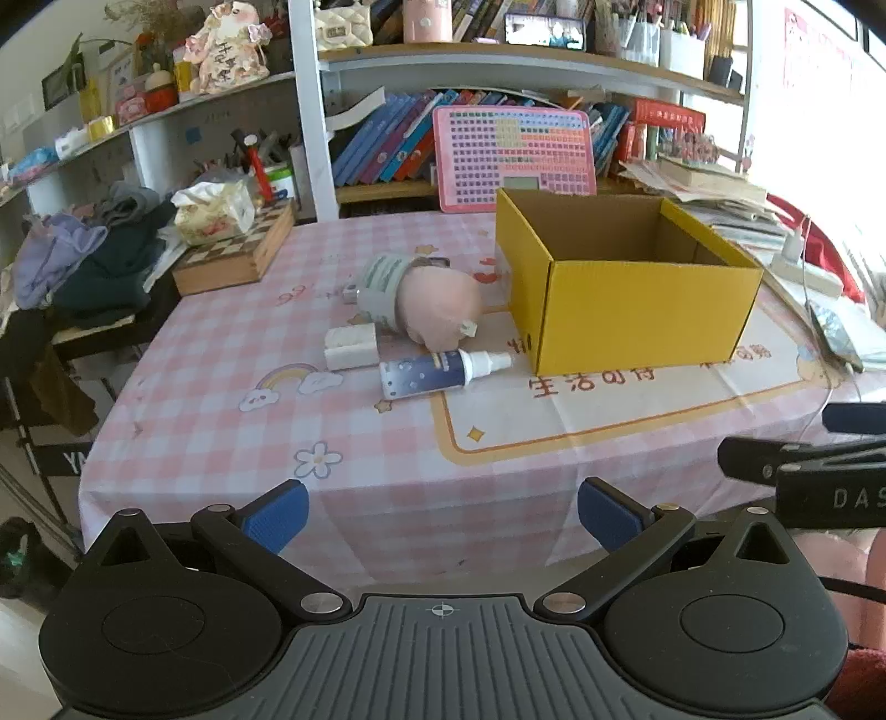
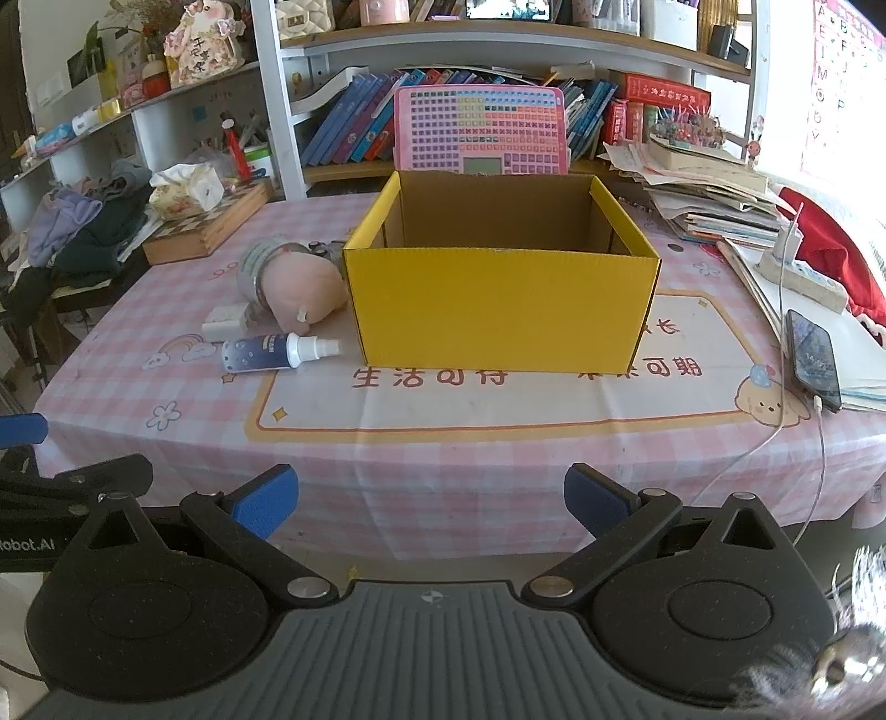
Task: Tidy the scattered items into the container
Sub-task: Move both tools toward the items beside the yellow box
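Pink-and-white checked cloth covers the table (image 2: 443,443) before us, with crowded bookshelves (image 2: 498,50) behind it

At the centre of the right wrist view stands the yellow cardboard box (image 2: 501,310), upright, top open, nothing visible inside. In the left wrist view the same box sits toward 2 o'clock

At 9 o'clock from the box the scattered items lie in a tight cluster. Nearest us is a dark blue spray bottle (image 1: 437,374) lying on its side, its white nozzle pointing at the box but stopping just short of it. Just beyond the bottle lies a pink plush toy (image 1: 437,313), close beside the box's left wall; we cannot tell whether they touch. Against the toy's far side leans a pale patterned roll (image 1: 382,288), tilted. A white charger block (image 1: 350,346) rests at 9 o'clock from the bottle, beside the toy

Farther out, at 10 o'clock, a chessboard case (image 1: 235,255) carries a tissue pack (image 1: 213,213), with heaped clothes (image 1: 88,266) beyond. At 12 o'clock a pink keyboard toy (image 2: 480,130) stands behind the box. At 3 o'clock a phone (image 2: 813,357) lies plugged into a white cable, near stacked papers (image 2: 709,205)

We hold the left gripper (image 1: 443,518) and the right gripper (image 2: 431,504) short of the table's near edge, angled downward. Both spread their blue pads (image 2: 266,501) wide, with nothing between them
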`<state>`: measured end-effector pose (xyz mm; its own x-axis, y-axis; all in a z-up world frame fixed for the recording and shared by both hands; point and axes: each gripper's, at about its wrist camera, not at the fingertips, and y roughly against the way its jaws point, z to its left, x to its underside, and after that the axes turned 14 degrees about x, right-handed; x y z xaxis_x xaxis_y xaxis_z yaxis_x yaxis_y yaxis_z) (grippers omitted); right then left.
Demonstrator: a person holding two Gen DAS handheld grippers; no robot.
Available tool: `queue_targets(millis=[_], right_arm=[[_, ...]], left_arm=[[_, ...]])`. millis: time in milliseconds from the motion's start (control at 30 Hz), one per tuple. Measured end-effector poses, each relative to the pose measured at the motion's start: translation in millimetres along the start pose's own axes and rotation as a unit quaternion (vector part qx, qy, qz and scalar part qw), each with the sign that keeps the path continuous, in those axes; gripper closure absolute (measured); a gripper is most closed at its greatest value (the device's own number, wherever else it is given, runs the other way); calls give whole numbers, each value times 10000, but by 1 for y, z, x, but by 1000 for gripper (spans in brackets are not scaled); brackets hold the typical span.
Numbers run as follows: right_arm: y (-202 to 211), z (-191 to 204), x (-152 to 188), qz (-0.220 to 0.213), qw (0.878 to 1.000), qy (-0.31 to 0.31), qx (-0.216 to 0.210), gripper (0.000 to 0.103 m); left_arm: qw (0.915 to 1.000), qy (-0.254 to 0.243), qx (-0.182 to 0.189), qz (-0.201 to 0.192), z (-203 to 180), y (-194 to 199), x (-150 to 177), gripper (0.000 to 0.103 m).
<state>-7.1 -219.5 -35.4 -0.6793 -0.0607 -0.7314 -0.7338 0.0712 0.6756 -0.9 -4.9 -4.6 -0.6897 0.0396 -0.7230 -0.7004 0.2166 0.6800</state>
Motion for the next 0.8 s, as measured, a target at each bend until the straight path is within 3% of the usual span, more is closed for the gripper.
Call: queue_targets(millis=[200,500,800], right_arm=[[1,0,0,4,10000,34,8,0],[0,2,-1,62,10000,25,-55,0],[1,9,-1,65,9998,157,-79,0]], left_arm=[[10000,-68,-7,-18,-1,2,0,0],[9994,294,188,33,11,1,3,0],[9996,222,163,-7,11,2,3,0]])
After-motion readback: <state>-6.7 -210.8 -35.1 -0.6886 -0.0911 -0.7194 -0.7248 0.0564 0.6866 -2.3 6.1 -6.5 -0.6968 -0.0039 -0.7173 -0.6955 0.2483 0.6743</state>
